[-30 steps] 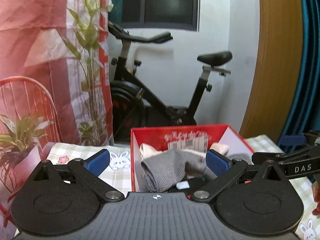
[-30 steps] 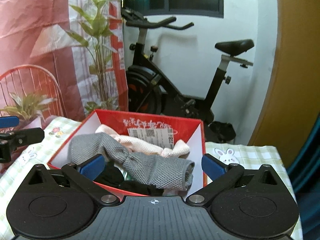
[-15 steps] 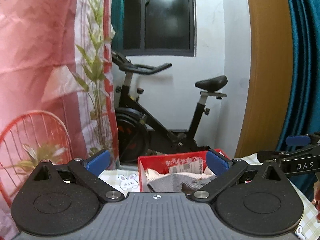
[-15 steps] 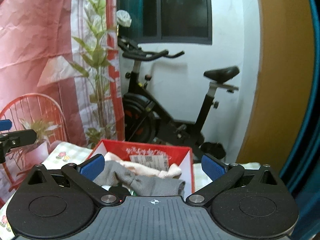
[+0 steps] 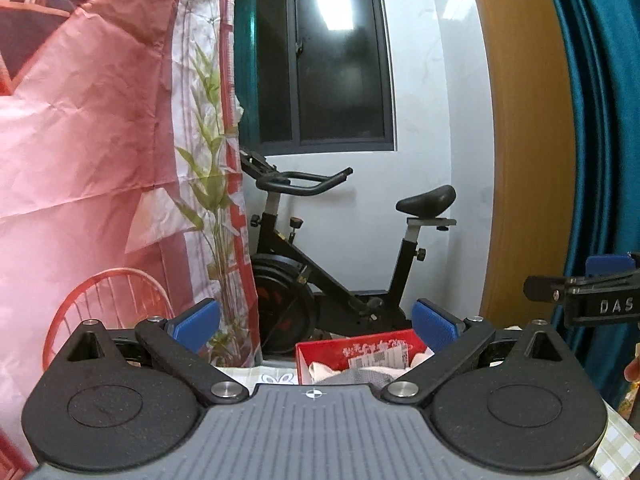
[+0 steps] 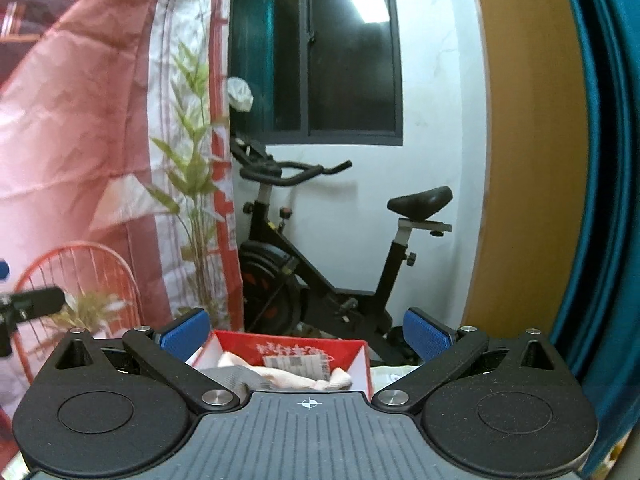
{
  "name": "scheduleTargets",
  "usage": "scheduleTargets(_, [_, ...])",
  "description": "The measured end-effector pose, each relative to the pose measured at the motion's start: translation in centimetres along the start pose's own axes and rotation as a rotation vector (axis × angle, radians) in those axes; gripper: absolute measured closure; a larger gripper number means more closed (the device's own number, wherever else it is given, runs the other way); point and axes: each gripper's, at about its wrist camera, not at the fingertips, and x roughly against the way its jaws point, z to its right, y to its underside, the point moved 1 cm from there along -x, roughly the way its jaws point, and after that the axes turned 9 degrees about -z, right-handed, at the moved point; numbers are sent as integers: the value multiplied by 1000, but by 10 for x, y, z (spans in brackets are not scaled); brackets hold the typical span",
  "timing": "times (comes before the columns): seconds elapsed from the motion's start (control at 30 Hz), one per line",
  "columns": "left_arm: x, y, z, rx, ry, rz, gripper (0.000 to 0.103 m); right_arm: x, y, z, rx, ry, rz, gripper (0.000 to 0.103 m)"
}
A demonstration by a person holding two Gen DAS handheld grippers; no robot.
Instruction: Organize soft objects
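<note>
A: Soft objects, a grey knit cloth (image 6: 228,378) and a pale pink cloth (image 6: 280,376), lie heaped inside the red box (image 6: 360,354). Pink one sits just behind the grey one, against the box's back wall.

B: Grippers?

A: Left gripper (image 5: 316,330): jaws wide apart, nothing between them. Right gripper (image 6: 306,330): same, jaws spread, empty. Both held above the red box and pointing level across the room, so only the box's far rim and the top of the heap show over each gripper body.

B: Box itself?

A: Sits on a checked tablecloth (image 5: 256,376) with a rabbit print. Exercise bike (image 5: 340,264) stands well behind the box, printed pink curtain (image 5: 100,160) to the box's left.

B: Risks from here?

A: Judgement only. Most of the heap is hidden under the gripper bodies, so a descent from this pose goes in half blind; a finger could land on the box's rim and tip or shove the box. The cloths look overlapped, so pinching one may drag the other out with it. Both grippers hang near the same box; reaching in together, they could knock each other. A shallow pinch on loose knit may slip free.
</note>
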Motion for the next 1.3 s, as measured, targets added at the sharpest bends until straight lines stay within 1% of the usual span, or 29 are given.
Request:
scheduleTargets(0.2, [19, 9, -2, 22, -14, 0, 0, 23, 7, -6, 16, -6, 32, 0])
scheduleTargets(0.47, [23, 9, -8, 43, -39, 9, 0, 38, 12, -12, 53, 22, 60, 0])
scheduleTargets(0.83, [24, 8, -11, 50, -47, 14, 0, 41, 13, -7, 35, 27, 62, 0])
scheduleTargets(1.3, [25, 11, -11, 50, -39, 7, 0, 39, 12, -8, 33, 28, 59, 0])
